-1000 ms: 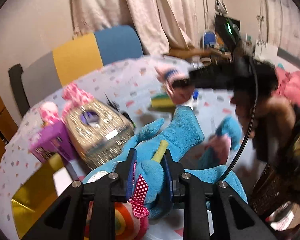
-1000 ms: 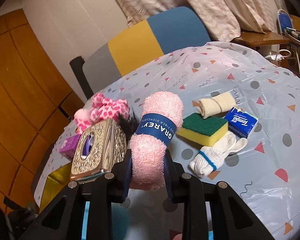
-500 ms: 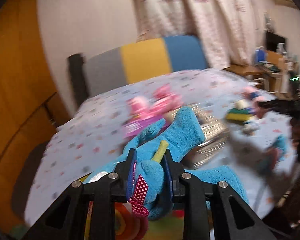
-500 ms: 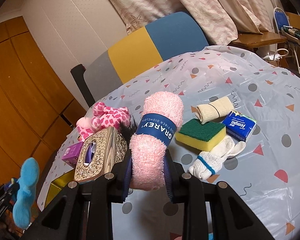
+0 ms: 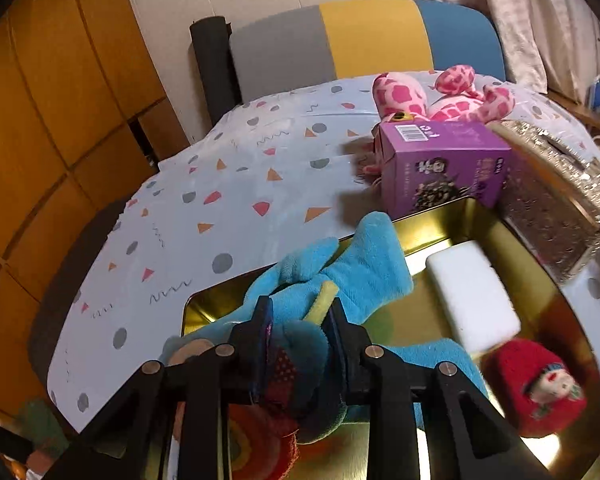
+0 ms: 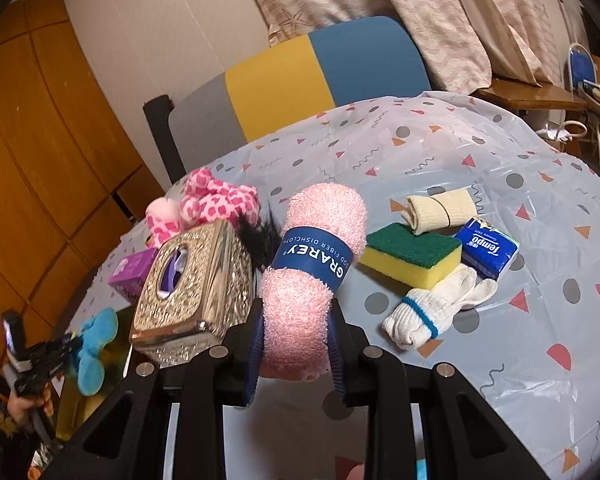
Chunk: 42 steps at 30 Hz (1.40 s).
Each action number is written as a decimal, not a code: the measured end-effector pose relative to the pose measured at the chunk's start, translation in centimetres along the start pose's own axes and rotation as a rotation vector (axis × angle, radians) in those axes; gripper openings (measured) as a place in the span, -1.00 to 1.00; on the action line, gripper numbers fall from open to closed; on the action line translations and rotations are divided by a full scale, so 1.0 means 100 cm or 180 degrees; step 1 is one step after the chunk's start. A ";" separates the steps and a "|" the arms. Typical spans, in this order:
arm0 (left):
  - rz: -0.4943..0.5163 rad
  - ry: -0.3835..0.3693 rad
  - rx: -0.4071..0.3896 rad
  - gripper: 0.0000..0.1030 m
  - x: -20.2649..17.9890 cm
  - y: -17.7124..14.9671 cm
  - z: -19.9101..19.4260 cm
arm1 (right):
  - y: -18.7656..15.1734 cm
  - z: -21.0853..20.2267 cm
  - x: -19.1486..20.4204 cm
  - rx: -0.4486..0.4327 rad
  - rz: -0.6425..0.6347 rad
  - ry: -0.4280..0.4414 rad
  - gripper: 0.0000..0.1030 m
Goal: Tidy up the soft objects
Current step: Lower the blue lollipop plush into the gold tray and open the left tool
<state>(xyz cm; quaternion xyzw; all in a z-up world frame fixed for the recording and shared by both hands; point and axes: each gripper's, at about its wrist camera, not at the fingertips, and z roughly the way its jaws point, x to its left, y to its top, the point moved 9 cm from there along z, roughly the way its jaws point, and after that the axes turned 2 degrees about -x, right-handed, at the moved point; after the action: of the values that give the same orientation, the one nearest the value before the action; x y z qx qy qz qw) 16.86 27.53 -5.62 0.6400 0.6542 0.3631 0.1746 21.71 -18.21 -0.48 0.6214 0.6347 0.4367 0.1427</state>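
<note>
Blue plush toy (image 5: 364, 268) clamped between the fingers of the left gripper (image 5: 300, 344), hanging over the gold tin (image 5: 548, 280), long axis running away from the camera and up to the right, the broad flat end farthest out. Fingers nearly closed, pads pressing the toy's body on both sides; a yellow strip sticks up between them. Inside the tin: a white sponge block (image 5: 472, 300) and a red plush (image 5: 540, 388) already lying there, so sorting looks partly done. Step in hand, probably: delivery of the toy into the tin. Next move likely calls for lowering, then letting go with the toy clear of the near rim.

Pink dishcloth roll (image 6: 312, 272) pinched firmly by the right gripper (image 6: 296, 344), fingers all but closed around its lower end, roll tilted up and away, blue label band across the middle. Held above the table (image 6: 500, 360), waiting its turn, presumably.

Further out on the table: glitter tissue box (image 6: 196, 280), purple carton (image 5: 444, 160), pink spotted plush (image 5: 432, 92), green-and-yellow sponge (image 6: 412, 252), white sock bundle (image 6: 432, 312), beige roll (image 6: 440, 208), blue tissue pack (image 6: 488, 248).
</note>
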 end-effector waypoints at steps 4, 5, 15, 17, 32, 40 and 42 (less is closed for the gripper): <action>0.0069 0.0028 0.0020 -0.39 -0.010 -0.001 0.010 | -0.008 -0.009 0.024 0.0038 -0.0230 0.0042 -0.46; 0.0057 -0.0007 0.0038 -0.38 -0.011 -0.001 0.009 | -0.010 -0.013 0.033 0.0051 -0.0317 0.0073 -0.46; -0.0582 -0.0284 -0.0318 0.25 0.013 -0.001 -0.043 | -0.037 -0.013 0.138 0.0324 -0.1006 0.0572 -0.46; -0.0736 -0.0241 -0.0414 0.25 0.029 0.001 -0.057 | -0.046 -0.007 0.162 0.0404 -0.1134 0.0675 -0.46; -0.1544 -0.0038 -0.0365 0.63 0.060 -0.057 -0.117 | -0.106 0.078 0.283 0.1081 -0.1420 0.0931 -0.46; -0.1690 -0.0026 -0.0305 0.79 0.053 -0.062 -0.116 | -0.135 0.137 0.304 0.1413 -0.1462 0.0755 -0.40; -0.1677 -0.0012 -0.0298 0.83 0.050 -0.063 -0.117 | -0.143 0.149 0.303 0.1471 -0.1510 0.0641 -0.35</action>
<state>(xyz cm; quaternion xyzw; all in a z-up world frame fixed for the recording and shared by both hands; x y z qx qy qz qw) 3.71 29.95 -0.97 0.4396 0.7804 0.3338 0.2938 17.32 17.25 -8.58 0.4262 0.8545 0.2951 0.0325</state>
